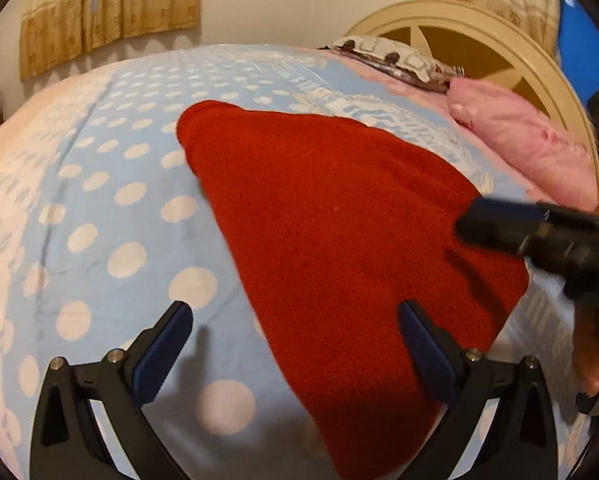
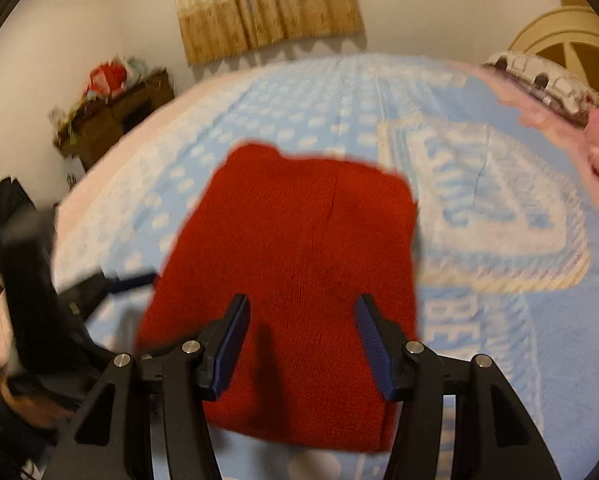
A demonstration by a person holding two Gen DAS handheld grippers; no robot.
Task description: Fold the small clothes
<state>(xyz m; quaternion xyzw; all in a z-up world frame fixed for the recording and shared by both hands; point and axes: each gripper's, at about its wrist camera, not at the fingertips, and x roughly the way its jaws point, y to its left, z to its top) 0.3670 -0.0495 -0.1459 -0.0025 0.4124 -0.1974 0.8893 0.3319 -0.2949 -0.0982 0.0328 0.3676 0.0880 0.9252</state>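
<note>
Red knit garment flat on the bed, both tongs above it.

I see the polka-dot blanket (image 1: pixel 99 208), then the red garment (image 2: pixel 299 264) running lengthwise ahead of my right tongs (image 2: pixel 301 344), the nearer of the 2; left tongs (image 1: pixel 295 344) beside its edge; both spread, empty.
</note>
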